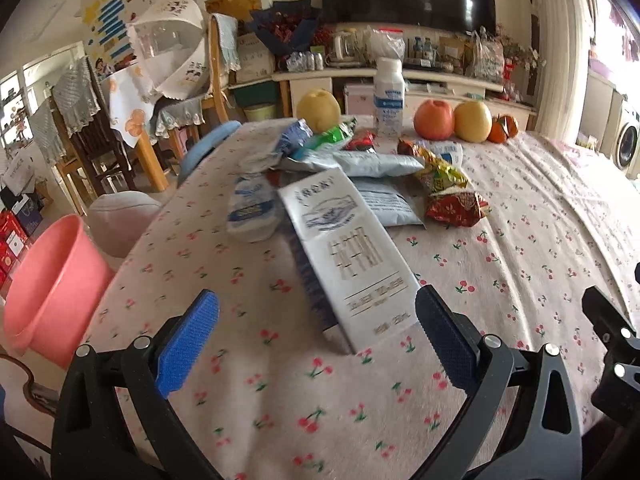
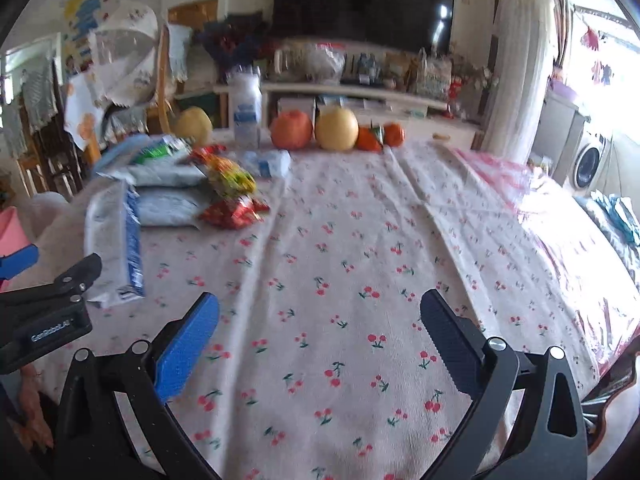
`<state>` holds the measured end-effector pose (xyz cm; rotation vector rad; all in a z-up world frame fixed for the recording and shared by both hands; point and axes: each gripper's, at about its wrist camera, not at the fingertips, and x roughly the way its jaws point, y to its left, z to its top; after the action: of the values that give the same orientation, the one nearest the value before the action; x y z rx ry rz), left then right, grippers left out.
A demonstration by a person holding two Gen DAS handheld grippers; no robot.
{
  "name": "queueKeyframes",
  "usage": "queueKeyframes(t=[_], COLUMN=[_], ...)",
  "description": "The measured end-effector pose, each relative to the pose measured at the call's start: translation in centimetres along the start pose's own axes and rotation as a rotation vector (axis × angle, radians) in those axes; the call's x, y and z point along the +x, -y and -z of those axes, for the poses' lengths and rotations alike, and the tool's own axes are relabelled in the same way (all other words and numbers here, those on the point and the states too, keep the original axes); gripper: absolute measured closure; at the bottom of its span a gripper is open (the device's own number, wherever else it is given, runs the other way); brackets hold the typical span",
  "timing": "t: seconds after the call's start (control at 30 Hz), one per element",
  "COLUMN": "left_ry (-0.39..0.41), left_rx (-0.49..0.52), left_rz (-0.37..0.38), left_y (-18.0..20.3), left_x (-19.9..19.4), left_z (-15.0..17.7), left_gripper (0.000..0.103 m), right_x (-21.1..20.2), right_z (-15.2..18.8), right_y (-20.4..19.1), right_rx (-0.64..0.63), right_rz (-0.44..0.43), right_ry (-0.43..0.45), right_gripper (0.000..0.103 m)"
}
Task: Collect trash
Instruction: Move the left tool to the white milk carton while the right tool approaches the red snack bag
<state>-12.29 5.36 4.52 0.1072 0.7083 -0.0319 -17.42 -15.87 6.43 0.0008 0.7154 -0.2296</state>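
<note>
A pile of trash lies on the cherry-print tablecloth (image 1: 280,400): a flattened white milk carton (image 1: 348,256), a crushed white cup (image 1: 252,212), grey pouches (image 1: 376,164), a red wrapper (image 1: 456,208) and a yellow-green wrapper (image 1: 440,172). My left gripper (image 1: 316,340) is open and empty, its fingers either side of the carton's near end. My right gripper (image 2: 320,344) is open and empty above bare cloth, right of the carton (image 2: 116,248) and wrappers (image 2: 232,212). A pink bin (image 1: 52,284) stands off the table's left edge.
At the table's far edge stand a white bottle (image 1: 389,96), a pear (image 1: 318,108), an orange-red fruit (image 1: 434,120), a yellow fruit (image 1: 472,120) and tangerines (image 1: 504,128). Chairs (image 1: 100,136) and a TV shelf lie beyond. The left gripper's body (image 2: 44,320) shows in the right wrist view.
</note>
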Motion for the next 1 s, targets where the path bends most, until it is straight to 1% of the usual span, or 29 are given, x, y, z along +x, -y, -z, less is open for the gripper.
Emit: queueKeyframes(t=[0.13, 0.23, 0.4, 0.67, 1.0], left_ry=[0.056, 0.09, 0.118, 0.154, 0.174], left_rx=[-0.038, -0.046, -0.054, -0.073, -0.087], left_rz=[0.021, 0.026, 0.028, 0.029, 0.026], left_y=[-1.3, -1.9, -2.9, -4.4, -5.4], left_x=[-2.0, -3.2, -4.7, -6.3, -7.1], left_z=[0.3, 0.5, 1.2, 1.8, 2.1], left_gripper=[0.004, 0.004, 0.004, 0.004, 0.004], right_x=[-3.2, -4.8, -6.9, -9.3, -10.0], right_z=[0.5, 0.8, 1.2, 2.2, 2.7], right_y=[-0.9, -1.2, -1.7, -2.4, -2.9], right_rx=[-0.014, -0.021, -0.034, -0.061, -0.083], right_rz=[-0.02, -0.034, -0.051, -0.068, -0.07], right_ry=[0.101, 0.151, 0.212, 0.262, 0.283], right_gripper=[0.004, 0.004, 0.004, 0.004, 0.004])
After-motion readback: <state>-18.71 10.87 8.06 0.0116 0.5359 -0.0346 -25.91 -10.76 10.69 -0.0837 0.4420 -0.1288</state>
